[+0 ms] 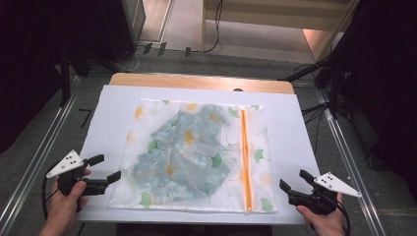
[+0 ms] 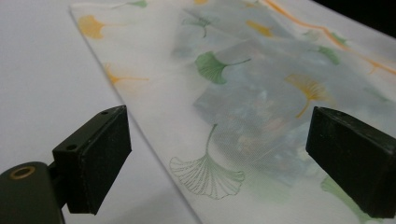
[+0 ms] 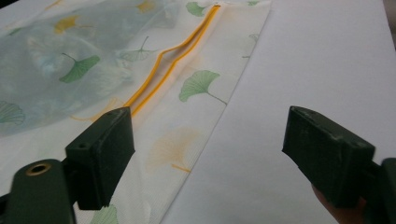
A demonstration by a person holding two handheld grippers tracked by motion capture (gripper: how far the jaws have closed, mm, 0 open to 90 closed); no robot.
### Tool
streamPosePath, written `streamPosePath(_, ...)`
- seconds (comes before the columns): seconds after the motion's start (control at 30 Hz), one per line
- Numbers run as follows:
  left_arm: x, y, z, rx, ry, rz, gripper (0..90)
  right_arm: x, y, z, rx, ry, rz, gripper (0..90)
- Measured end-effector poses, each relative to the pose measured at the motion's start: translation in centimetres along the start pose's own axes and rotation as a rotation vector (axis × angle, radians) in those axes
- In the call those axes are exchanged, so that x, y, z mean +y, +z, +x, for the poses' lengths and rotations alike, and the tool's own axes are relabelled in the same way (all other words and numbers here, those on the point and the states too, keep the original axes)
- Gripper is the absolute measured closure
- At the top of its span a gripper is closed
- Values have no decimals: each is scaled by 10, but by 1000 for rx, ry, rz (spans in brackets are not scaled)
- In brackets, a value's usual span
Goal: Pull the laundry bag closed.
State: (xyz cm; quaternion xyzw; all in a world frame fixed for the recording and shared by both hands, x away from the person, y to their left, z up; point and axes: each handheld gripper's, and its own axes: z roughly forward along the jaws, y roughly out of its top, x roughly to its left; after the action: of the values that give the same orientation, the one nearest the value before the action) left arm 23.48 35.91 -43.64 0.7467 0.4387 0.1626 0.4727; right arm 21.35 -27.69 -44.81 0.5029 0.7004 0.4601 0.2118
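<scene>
From the high view, a flat, roughly square mesh bag [image 1: 196, 157] printed with green and orange fan-shaped leaves lay in the middle of a white sheet [image 1: 295, 128] that covered a wooden table [image 1: 201, 81]. A crumpled bluish-grey cloth [image 1: 187, 152] showed through the thin mesh, and an orange zipper [image 1: 245, 162] ran in a straight line near the bag's right edge, from far side to near side. The left gripper [image 1: 108, 169] sat at the bag's near left corner with its black jaws spread and nothing between them; the right gripper [image 1: 295, 181] rested on the sheet just off the bag's near right corner, jaws likewise apart and empty. In the left gripper view, the two blocky matte-black pads stood wide, and between them lay the bag's [image 2: 210, 140] fine woven netting, with an outlined green leaf [image 2: 205, 175] close to its straight edge and the soft, mottled cloth [image 2: 261, 102] hazy beneath; the pads did not press on it. In the right gripper view, the jaws were again broadly parted, framing the bag's [image 3: 187, 140] right edge and bare white sheet [image 3: 327, 56], while the zipper [image 3: 163, 63] gaped slightly, its two orange tapes bowed apart.
</scene>
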Motion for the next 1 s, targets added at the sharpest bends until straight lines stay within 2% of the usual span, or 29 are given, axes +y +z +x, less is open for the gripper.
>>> streamPosePath(0.13,-1,1,-1,-2,-29,-3,68,1,5,2,-15,5,19,220)
streamPosePath(0.3,0,3,-5,-3,-20,1,74,1,10,8,-13,3,45,270)
streamPosePath(0.4,1,9,-13,-4,-6,12,88,-1,15,11,1,6,62,307)
streamPosePath(0.5,3,18,-23,-11,-14,22,152,-1,21,15,-4,1,75,317)
streamPosePath(0.6,5,29,-33,-15,-16,42,306,0,26,21,7,-10,76,338)
streamPosePath(0.67,7,36,-41,-46,-7,55,409,0,28,26,24,-13,85,356)
streamPosePath(0.73,8,43,-49,-56,-9,75,506,-1,27,32,47,-25,93,449)
streamPosePath(0.83,9,51,-56,-65,-26,102,613,-6,27,39,106,9,142,583)
streamPosePath(0.87,10,57,-65,-89,-17,104,662,-8,26,42,131,20,163,604)
streamPosePath(0.9,11,60,-72,-92,7,112,697,-9,26,44,140,21,173,620)
streamPosePath(0.93,11,62,-76,-96,13,113,736,-10,25,47,165,16,183,633)
streamPosePath(1.0,13,68,-85,-115,23,121,802,-12,23,53,181,-5,188,636)
